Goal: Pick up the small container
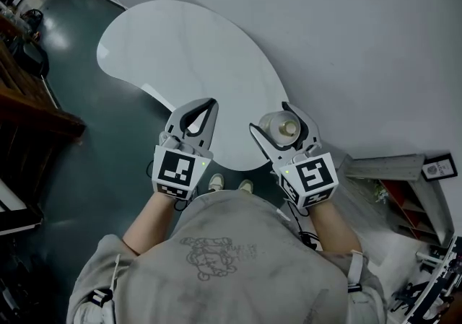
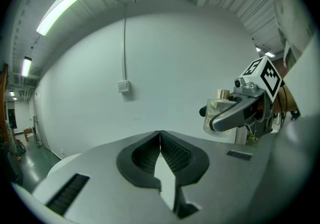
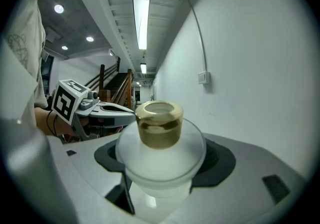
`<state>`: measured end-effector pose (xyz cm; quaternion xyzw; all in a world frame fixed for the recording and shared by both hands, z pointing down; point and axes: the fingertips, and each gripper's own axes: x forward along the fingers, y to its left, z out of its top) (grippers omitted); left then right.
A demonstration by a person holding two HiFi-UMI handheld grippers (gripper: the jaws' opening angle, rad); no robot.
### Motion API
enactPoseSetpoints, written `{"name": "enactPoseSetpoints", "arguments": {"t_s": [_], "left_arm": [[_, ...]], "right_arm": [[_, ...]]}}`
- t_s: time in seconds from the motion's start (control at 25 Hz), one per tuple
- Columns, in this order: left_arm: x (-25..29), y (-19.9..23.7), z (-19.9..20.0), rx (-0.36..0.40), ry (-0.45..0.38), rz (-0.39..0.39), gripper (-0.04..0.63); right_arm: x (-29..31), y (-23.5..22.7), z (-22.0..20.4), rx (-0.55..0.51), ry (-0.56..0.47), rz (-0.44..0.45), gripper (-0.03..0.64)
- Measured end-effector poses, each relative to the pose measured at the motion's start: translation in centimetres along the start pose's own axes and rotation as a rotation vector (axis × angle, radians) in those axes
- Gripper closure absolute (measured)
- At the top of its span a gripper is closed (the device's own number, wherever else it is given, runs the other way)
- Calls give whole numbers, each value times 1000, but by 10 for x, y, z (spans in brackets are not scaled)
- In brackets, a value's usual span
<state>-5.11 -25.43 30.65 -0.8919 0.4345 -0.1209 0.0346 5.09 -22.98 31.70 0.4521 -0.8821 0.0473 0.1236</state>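
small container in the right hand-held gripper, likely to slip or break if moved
The small container looks like smooth frosted glass, so it could be slippery and is probably breakable. Its rounded body, clamped in the right hand-held gripper, may pivot if the grip loosens.

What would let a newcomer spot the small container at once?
Find the white kidney-shaped table; by its near edge a person holds two grey grippers. The small frosted round container sits clamped in the right gripper. Its gold cap marks it out; the left gripper holds nothing.
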Motion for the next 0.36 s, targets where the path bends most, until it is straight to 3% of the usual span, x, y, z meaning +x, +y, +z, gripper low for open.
{"name": "enactPoseSetpoints", "arguments": {"t_s": [0.36], "left_arm": [[-4,1,4,1,-8,7,578]], "right_arm": [[6,6,2,-4,5,30,278]]}}
